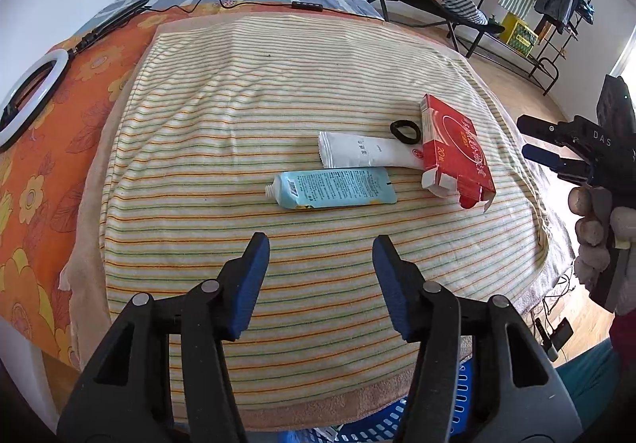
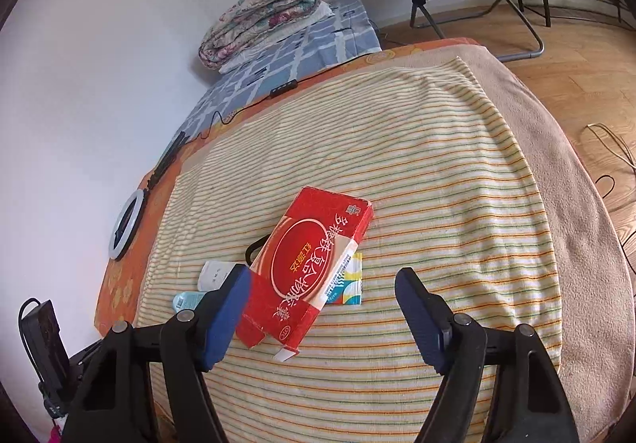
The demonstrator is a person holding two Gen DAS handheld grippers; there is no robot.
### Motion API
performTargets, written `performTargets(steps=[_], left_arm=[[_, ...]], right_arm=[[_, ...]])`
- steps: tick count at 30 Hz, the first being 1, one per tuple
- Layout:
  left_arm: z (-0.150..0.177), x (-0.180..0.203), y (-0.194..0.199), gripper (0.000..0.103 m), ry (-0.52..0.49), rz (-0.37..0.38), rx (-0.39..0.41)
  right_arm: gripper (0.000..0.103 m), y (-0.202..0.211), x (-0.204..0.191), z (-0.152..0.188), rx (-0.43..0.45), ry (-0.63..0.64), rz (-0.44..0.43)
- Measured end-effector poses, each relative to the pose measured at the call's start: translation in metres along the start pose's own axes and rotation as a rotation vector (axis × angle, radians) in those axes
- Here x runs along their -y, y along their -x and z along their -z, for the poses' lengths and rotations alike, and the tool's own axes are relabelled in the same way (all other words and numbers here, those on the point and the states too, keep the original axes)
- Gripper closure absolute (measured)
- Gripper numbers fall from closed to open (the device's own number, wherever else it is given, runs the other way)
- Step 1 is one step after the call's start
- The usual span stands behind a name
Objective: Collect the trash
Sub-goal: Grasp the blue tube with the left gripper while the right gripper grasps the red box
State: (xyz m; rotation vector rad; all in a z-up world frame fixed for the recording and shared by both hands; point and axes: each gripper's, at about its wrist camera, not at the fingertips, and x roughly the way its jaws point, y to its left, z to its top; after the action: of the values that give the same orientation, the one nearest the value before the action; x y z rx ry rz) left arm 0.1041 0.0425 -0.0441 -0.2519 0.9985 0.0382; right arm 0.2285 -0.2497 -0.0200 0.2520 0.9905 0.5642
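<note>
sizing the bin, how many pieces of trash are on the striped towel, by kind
Tubes: 2, a blue tube and a white tube.
Cardboard boxes: 1, a red box, end flap open.
Flat packets: 1, a small colourful packet partly under the box.
Hair ties: 1, a black hair tie.
Total: 5.
</note>
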Motion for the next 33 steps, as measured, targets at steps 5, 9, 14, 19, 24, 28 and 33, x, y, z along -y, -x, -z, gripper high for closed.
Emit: performTargets(steps=[5,9,14,19,24,28,33], left_arm=[[-0.009,-0.009,-0.019,0.057,0.062,0.03,-0.037],[-0.014,-0.009,-0.026,0.057,0.07,0.028,-0.037],[-0.02,-0.018,-0.035,0.065,0.115,0.033,-0.051],[-0.026,-0.031,-0.044,0.065,0.167,0.024,-0.055],[-0.029,-0.039,-0.055,0.071,0.194,0.028,-0.069],[-0.031,-0.038,-0.058,0.077,0.196,0.021,-0.056],[-0.035,-0.034,-0.054,0.081,0.19,0.003,-0.029]], right_arm=[[0.034,-0.031,0.022,-0.012,-0.045,-0.125,-0.095],[0.037,-0.053,0.029,-0.016,-0.072,-0.157,-0.107],[0.038,-0.07,0.034,-0.02,-0.083,-0.177,-0.13],[0.04,-0.085,0.038,-0.019,-0.102,-0.217,-0.171],[0.04,-0.088,0.035,-0.018,-0.09,-0.209,-0.179],[0.043,-0.094,0.035,-0.022,-0.081,-0.227,-0.187],[0.069,-0.101,0.039,-0.023,-0.093,-0.269,-0.23]])
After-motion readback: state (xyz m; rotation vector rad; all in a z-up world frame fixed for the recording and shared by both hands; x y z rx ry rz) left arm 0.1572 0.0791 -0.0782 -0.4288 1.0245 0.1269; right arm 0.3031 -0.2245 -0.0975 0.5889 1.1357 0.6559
